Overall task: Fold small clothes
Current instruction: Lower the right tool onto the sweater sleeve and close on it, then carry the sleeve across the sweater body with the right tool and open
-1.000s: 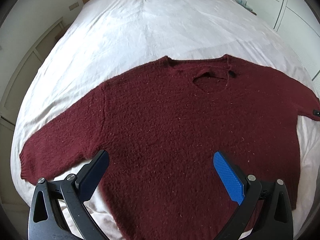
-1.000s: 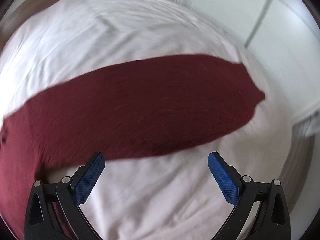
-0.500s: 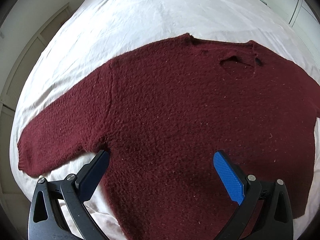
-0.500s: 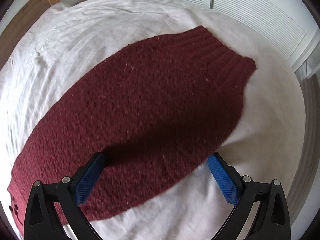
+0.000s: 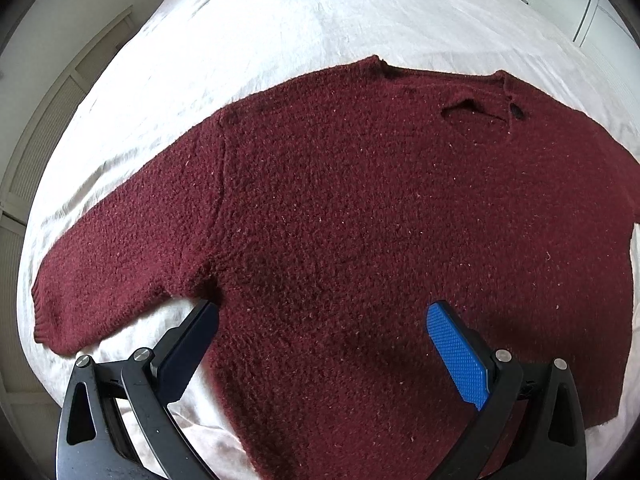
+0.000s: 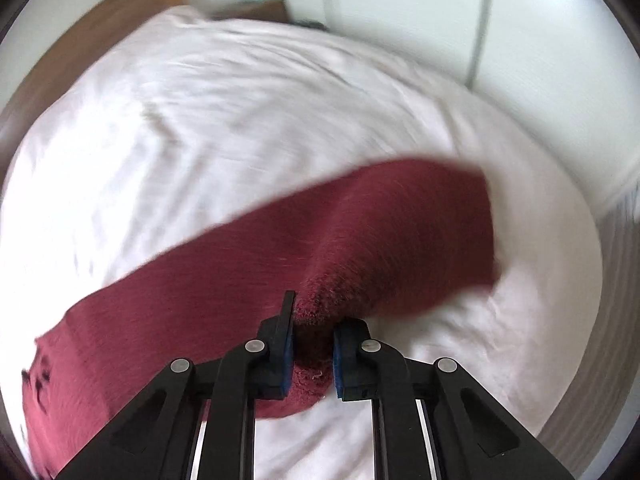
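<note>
Closed since half a second ago: right gripper, whose blue pads then stood wide apart over the flat sleeve, now clamps a bunched ridge of the maroon sweater between its fingers, the knit pulled up into a peak just ahead of the tips; the right wrist view is motion-blurred. Left gripper: fingers spread wide, nothing between them, hovering over the lower body of the garment at much the same place as before, the left finger over the armpit of the near sleeve, the right finger over the body. Item: one fuzzy maroon sweater, lying flat on the white bed sheet, neckline on the far side from the left gripper, one sleeve stretched out to that gripper's left. Left wrist view only: whole torso, neckline with a hole just below the collar. Right wrist view only: the other sleeve with its cuff end ahead and to the right of the pinch, a wooden headboard far left, white wardrobe doors beyond the bed. Labels, brands, writing: none legible in either view.
</note>
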{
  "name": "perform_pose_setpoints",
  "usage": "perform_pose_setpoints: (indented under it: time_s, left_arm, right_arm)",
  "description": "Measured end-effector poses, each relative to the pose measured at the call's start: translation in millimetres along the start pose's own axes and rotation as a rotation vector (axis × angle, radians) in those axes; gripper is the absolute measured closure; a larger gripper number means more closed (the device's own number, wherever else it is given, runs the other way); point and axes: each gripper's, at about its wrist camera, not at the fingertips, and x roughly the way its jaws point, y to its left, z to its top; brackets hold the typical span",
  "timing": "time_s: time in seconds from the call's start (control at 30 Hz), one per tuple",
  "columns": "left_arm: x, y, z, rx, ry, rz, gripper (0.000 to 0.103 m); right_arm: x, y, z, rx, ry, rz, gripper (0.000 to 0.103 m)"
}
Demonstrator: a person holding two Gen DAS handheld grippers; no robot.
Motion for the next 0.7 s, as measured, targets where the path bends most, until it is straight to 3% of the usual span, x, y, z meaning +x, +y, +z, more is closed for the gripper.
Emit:
perform_pose_setpoints:
  time_s: [0.13,0.3,0.7]
  left_arm:
    - [-4,7,-3,-0.028,-0.014,-0.018,0.001]
    - [-9,12,-6,-0.049,-0.013,-0.041,0.001]
    - [-25,21,3,-0.038,-0.077,-0.026,0.001]
  right_arm:
    - [-40,51,-6,-0.127,-0.066,0.053,0.088]
    - [-80,121,-28,-0.224,-0.096,0.183,0.088]
    - [-126,307,-95,-0.521,-0.086,0.376,0.088]
